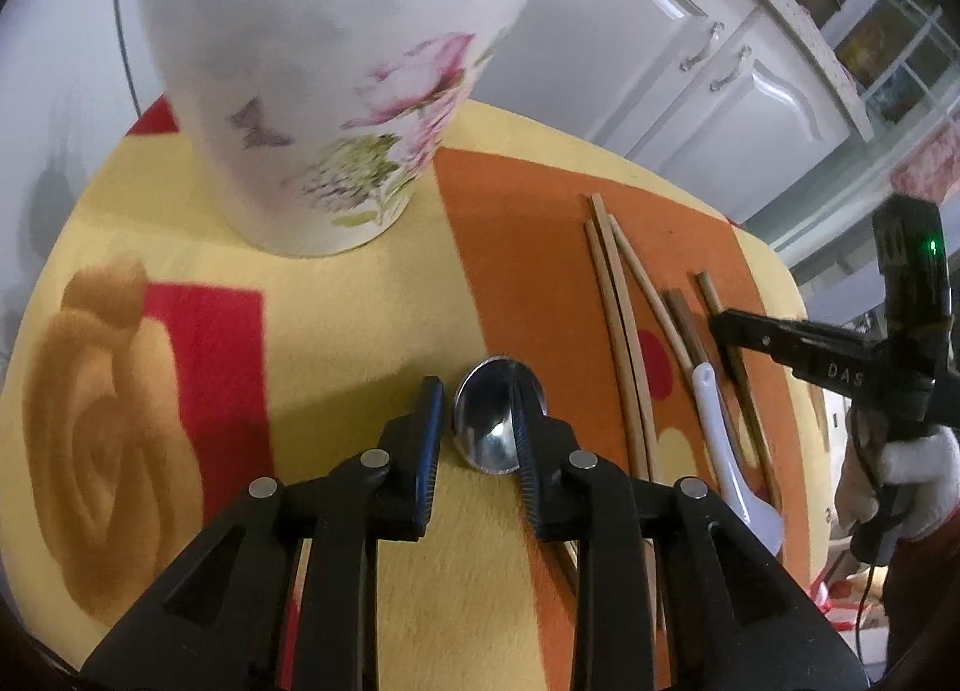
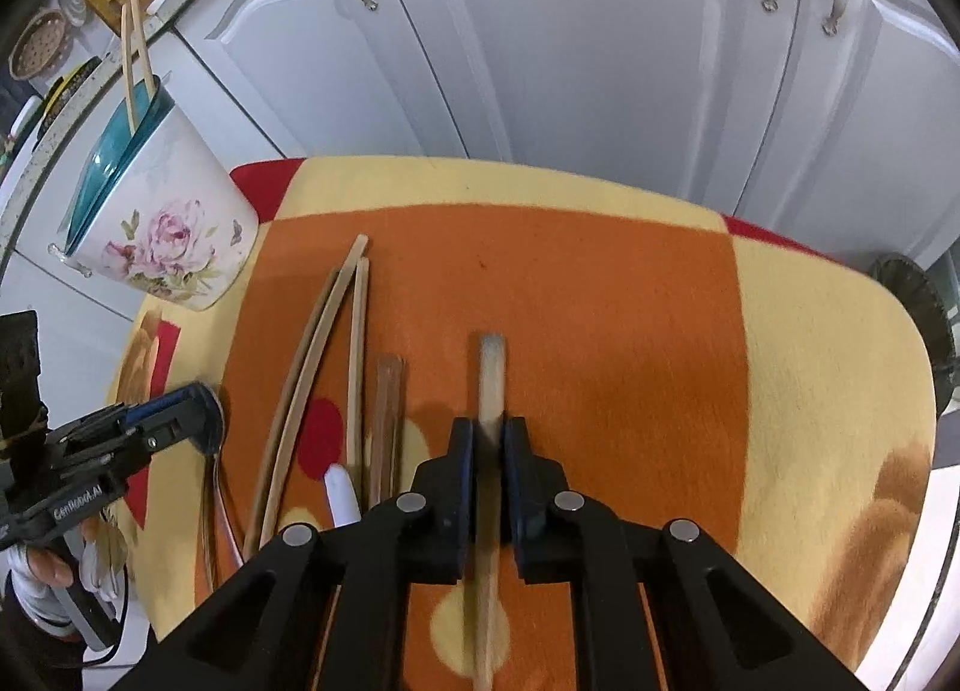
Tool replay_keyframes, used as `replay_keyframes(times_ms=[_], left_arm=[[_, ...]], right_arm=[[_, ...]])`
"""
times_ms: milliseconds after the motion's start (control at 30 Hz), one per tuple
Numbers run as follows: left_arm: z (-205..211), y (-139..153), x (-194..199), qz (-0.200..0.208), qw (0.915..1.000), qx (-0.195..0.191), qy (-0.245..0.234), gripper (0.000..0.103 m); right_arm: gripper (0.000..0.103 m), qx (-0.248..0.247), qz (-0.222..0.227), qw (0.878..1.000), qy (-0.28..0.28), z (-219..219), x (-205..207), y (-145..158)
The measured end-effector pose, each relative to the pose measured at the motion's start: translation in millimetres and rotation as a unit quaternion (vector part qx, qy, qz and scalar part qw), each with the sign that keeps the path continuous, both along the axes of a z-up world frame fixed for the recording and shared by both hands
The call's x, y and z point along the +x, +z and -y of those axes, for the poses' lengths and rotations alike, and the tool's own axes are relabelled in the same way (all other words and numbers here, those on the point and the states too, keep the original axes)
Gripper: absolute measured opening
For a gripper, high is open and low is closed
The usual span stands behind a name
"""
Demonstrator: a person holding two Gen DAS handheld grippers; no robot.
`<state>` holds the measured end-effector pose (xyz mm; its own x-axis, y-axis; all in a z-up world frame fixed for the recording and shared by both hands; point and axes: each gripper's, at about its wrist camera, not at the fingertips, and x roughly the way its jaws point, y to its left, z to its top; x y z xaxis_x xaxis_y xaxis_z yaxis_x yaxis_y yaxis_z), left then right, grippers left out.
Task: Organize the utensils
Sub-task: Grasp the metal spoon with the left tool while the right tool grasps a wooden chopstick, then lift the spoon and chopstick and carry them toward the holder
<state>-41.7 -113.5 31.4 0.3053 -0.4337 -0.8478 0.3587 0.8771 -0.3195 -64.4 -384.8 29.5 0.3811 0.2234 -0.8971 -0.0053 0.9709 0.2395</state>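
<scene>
**Tongs on spoon and chopstick, holder waiting**

Left wrist view: the left tongs (image 1: 477, 409) are spread, straddling the bowl of a metal spoon (image 1: 489, 427) that lies on the blanket-covered bench (image 1: 360, 301); one finger crosses the bowl, the other stands just beside it, so nothing is pinched yet. They point forward and low over the cloth, apparently lined up to close on the spoon. Ahead stands the floral ceramic holder (image 1: 324, 108) with its teal rim, the likely destination. To the right lie light bamboo chopsticks (image 1: 624, 331), a dark chopstick (image 1: 684, 325) and a white ceramic spoon (image 1: 738, 463), with the right tongs reaching in at a dark stick.

Right wrist view: the right tongs (image 2: 489, 439) are pressed together on a dark-stained chopstick (image 2: 491, 373), which runs lengthwise between the fingers, gripped partway along, probably for a steady carry. Two chopsticks (image 2: 133, 42) already stand in the holder at far left. The left tongs show at the left edge, over the metal spoon.
</scene>
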Motion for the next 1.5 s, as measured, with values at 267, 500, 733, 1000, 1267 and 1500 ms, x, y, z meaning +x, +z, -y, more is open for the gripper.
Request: replay_keyframes(times_ms=[267,500,733,1000,1267,1500], left_arm=[[-2,9,-4,0.021,0.9998,0.003,-0.004,0.004],[-12,34,-13,0.043,0.9988,-0.020,0.006,0.001],[-18,42,-16,0.045,0.9986,-0.024,0.012,0.001],[-14,7,-5,-0.004,0.9998,-0.012,0.018,0.031],[-1,12,-12,0.016,0.9998,-0.009,-0.005,0.003],[-22,52,-29,0.052,0.9982,-0.030,0.005,0.001]], right_arm=[[0.008,-0.014,0.014,1.000,0.012,-7,-3,11],[0.008,-0.001,0.065,0.998,0.022,-8,-26,57],[0.008,-0.005,0.096,0.995,0.029,-11,-39,83],[0.008,0.002,0.090,0.996,0.026,-8,-47,79],[0.008,0.002,0.112,0.993,0.026,-10,-57,98],[0.008,0.011,0.143,0.989,0.039,-17,-70,122]])
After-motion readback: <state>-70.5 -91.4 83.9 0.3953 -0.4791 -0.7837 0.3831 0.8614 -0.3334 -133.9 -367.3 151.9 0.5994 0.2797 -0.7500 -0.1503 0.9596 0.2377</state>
